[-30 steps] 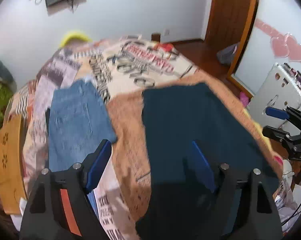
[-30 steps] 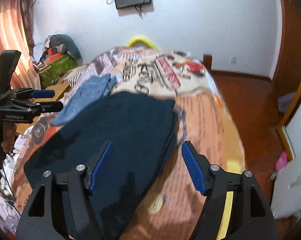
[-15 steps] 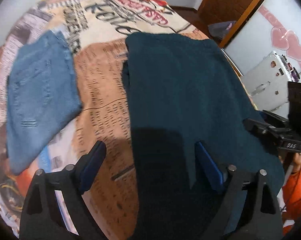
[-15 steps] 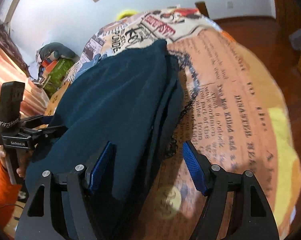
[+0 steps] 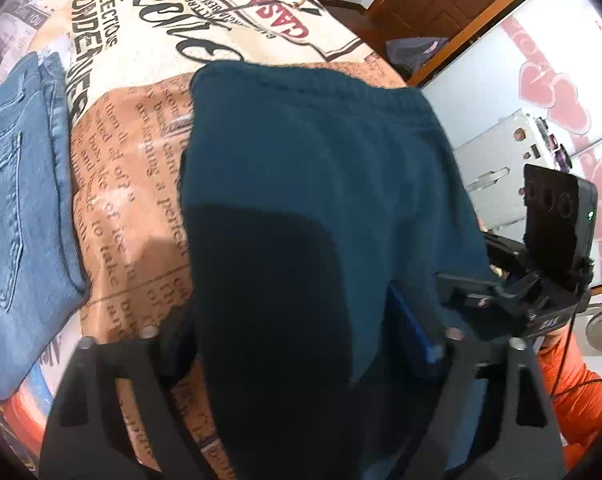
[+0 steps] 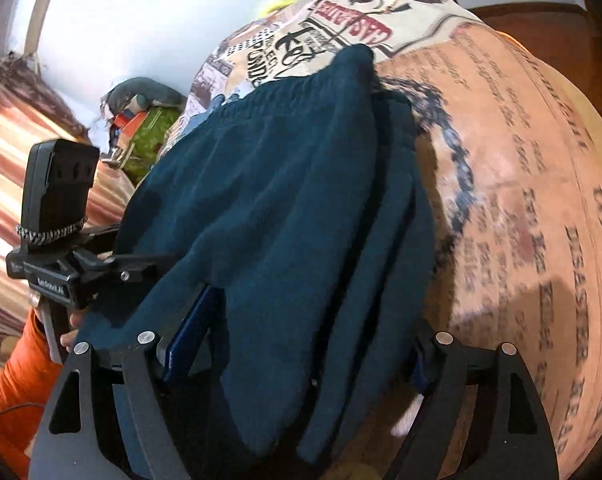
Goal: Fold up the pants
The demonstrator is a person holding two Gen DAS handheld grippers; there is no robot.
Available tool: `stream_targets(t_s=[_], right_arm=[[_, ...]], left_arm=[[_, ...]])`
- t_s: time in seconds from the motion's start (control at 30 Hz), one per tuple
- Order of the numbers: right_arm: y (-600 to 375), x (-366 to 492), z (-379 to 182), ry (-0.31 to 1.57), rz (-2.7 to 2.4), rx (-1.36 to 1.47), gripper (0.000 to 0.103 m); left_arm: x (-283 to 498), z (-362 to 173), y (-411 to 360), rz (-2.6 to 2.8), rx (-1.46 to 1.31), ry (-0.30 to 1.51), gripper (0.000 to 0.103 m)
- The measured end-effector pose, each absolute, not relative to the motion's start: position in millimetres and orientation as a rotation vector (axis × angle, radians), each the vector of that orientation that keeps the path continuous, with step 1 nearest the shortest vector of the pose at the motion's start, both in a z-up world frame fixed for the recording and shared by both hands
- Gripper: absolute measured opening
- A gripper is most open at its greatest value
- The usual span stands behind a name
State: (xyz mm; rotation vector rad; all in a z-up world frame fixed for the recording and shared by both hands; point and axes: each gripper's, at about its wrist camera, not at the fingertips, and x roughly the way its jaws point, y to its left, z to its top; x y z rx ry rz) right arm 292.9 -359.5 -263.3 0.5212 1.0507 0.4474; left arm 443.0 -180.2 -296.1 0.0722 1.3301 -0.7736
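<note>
Dark teal pants [image 5: 309, 152] lie folded on the printed bedspread [image 5: 133, 184], elastic waistband at the far end. My left gripper [image 5: 289, 312] is at their near edge, jaws closing, with cloth draped between and over the fingers; its left finger is hidden under the fabric. In the right wrist view the pants [image 6: 285, 184] show stacked layers along the right side. My right gripper [image 6: 313, 320] straddles the near edge, jaws opening, with cloth between the pads [image 6: 193, 328]. Each gripper shows in the other's view: the right one [image 5: 501, 280] and the left one [image 6: 101, 264].
Folded blue jeans [image 5: 17, 200] lie to the left of the pants on the bed. A person's orange sleeve [image 5: 581, 400] is at the right. A white appliance [image 5: 501, 152] and a wooden door [image 5: 441, 4] stand beyond the bed's right edge.
Both grippers have come down and tilted toward the bed, closing in on the near edge of the teal pants. The cloth now lies between the fingers of each.
</note>
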Motion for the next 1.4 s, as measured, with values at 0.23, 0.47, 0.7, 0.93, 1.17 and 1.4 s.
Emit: stream_targets(t_s=[0.23, 0.47, 0.7, 0.93, 1.17, 1.4], right_arm=[[-355.9, 289.3, -236.5, 1.03, 0.448, 0.446, 0.035], [-345.7, 260.0, -172.1, 0.872, 0.419, 0.343, 0.031], [-325.4, 228.6, -90.1, 0.639, 0.437, 0.272, 0.028], [-282.9, 215.1, -28.9, 0.46, 0.514, 0.209, 0.027], [-234.2, 240.0, -11.2, 0.43, 0.609, 0.208, 0.027], [-178.6, 286.0, -18.9, 0.464, 0.68, 0.19, 0.027]], left_arm=[[412.9, -256.5, -185.0, -0.812, 0.157, 1.188, 0.041], [367.6, -184.4, -171.7, -0.788, 0.183, 0.977, 0.038], [324.6, -101.8, -133.6, -0.709, 0.155, 0.739, 0.037], [296.2, -48.4, -86.6, -0.554, 0.146, 0.544, 0.037], [303.6, -34.2, -32.8, -0.436, 0.116, 0.489, 0.037], [339.1, -51.1, 9.1, -0.35, 0.074, 0.52, 0.037]])
